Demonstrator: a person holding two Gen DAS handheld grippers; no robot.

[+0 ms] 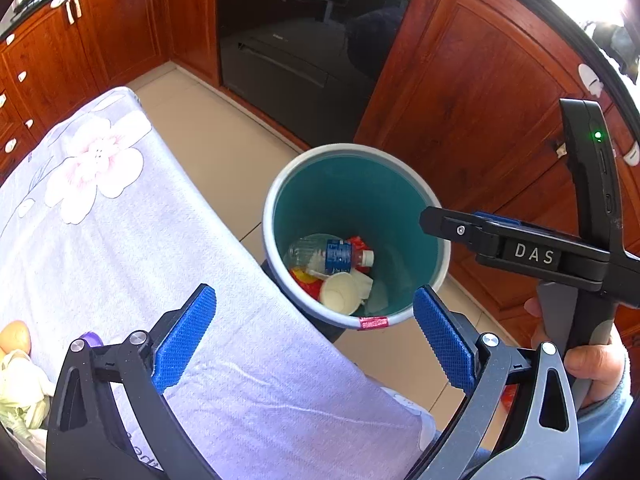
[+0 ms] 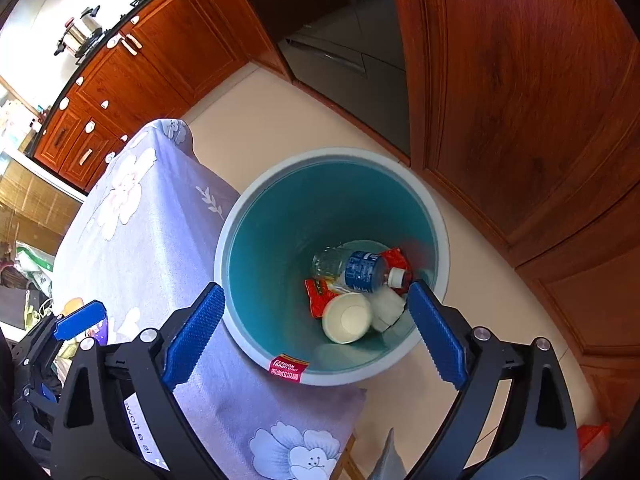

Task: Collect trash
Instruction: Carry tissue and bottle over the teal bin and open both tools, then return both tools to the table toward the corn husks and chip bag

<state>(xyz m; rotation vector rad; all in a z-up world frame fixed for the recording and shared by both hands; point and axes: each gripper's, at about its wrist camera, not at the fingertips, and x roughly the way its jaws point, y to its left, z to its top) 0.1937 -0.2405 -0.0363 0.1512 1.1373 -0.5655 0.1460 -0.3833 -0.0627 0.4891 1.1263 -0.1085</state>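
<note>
A teal trash bin [image 1: 404, 196] [image 2: 280, 240] with a pale rim stands on the floor beside the table. Inside lie a plastic bottle [image 1: 320, 254] [image 2: 352, 270], a white paper cup [image 1: 340, 292] [image 2: 348, 316], red wrappers [image 2: 318, 296] and white tissue [image 2: 386, 306]. My left gripper [image 1: 314, 340] is open and empty, over the table edge near the bin. My right gripper [image 2: 316, 338] is open and empty, directly above the bin's near rim; it also shows in the left wrist view [image 1: 460, 228], reaching over the bin from the right.
The table wears a lilac floral cloth [image 1: 120, 220] [image 2: 152, 232]. An egg-like orange item [image 1: 16, 336] and pale leafy scraps [image 1: 20, 392] lie at its left edge. Wooden cabinets [image 1: 472, 100] and a black oven [image 1: 304, 40] stand behind. A red item [image 2: 592, 436] lies on the floor.
</note>
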